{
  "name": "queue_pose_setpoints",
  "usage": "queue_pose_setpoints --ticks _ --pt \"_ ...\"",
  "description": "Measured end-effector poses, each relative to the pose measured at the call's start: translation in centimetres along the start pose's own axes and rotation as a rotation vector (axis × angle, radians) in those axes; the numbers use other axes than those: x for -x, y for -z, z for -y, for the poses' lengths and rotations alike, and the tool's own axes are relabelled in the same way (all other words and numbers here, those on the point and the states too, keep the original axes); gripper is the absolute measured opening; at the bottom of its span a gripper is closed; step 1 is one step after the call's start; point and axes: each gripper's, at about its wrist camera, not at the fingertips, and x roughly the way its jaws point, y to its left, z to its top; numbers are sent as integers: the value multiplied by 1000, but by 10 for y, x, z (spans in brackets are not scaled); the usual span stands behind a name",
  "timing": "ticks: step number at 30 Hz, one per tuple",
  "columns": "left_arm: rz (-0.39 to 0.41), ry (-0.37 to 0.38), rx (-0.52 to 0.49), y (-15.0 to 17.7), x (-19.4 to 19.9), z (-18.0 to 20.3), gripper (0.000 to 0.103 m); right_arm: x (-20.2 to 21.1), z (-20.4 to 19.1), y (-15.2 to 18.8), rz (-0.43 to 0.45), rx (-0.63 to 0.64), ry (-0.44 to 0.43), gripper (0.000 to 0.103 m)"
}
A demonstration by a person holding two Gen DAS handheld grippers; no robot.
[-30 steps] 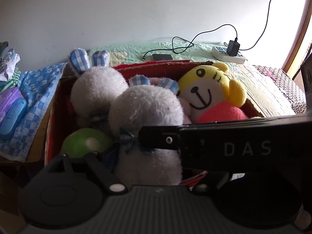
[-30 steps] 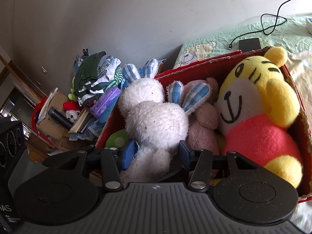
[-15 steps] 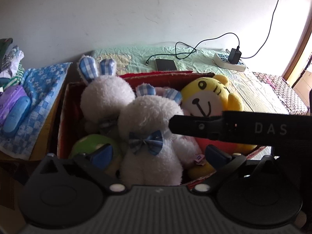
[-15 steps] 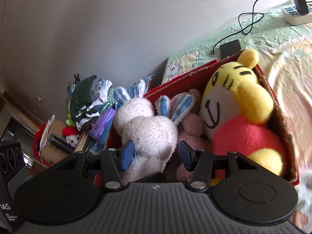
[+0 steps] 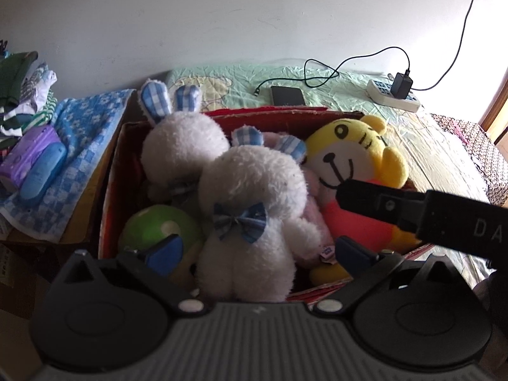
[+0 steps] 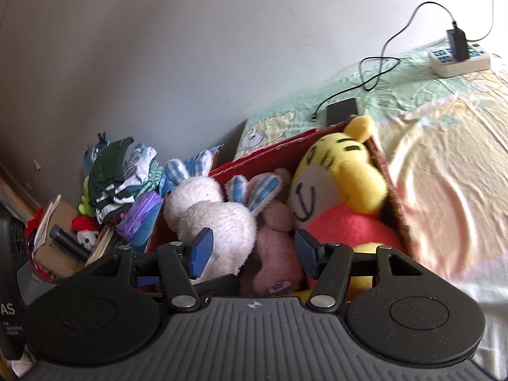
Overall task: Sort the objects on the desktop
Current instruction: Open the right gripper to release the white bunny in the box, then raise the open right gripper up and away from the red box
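A red cardboard box (image 5: 270, 115) on the bed holds plush toys. A white bunny with a blue bow (image 5: 254, 209) sits at the front, and a second white bunny (image 5: 181, 152) is behind it. A yellow tiger (image 5: 349, 158) fills the right side, and a green round toy (image 5: 149, 228) lies at the lower left. A pink plush (image 6: 273, 238) is wedged between bunny (image 6: 222, 222) and tiger (image 6: 343, 177). My left gripper (image 5: 258, 254) is open in front of the bow bunny, holding nothing. My right gripper (image 6: 254, 250) is open just short of the pink plush; its black body (image 5: 412, 212) crosses the tiger.
A dark phone (image 5: 286, 95) with a cable and a white power strip (image 5: 393, 95) lie on the green sheet behind the box. Left of the box are a blue checked cloth (image 5: 82, 133), a purple pack (image 5: 28, 155) and piled clothes (image 6: 117, 174). The wall is close behind.
Both grippers have drawn back from the box, so the toys look smaller and further off. The right gripper's body has slid rightward off the bow bunny in the left wrist view.
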Motion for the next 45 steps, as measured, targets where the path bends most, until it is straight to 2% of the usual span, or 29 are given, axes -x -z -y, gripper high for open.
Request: queue_pose_setpoints --ticks 3,7,11,19,29,37,45 --pt "18 -44 -4 0 4 9 102 5 3 -2 11 7 28 60" --pt "-5 -105 -30 -1 2 24 102 11 7 -3 18 33 73 60" --pt "-26 -134 -43 -2 2 42 102 23 17 -8 39 43 86 60" --pt "-10 -163 -61 -2 8 90 102 50 49 -20 48 35 90 60" --pt "-15 -126 -111 5 6 161 102 77 99 -29 35 33 194 60" --pt "-139 -34 -136 21 -21 209 102 85 139 -25 -28 27 283 60" --pt "-206 -49 -142 30 -42 233 102 90 168 -17 -83 26 380 60"
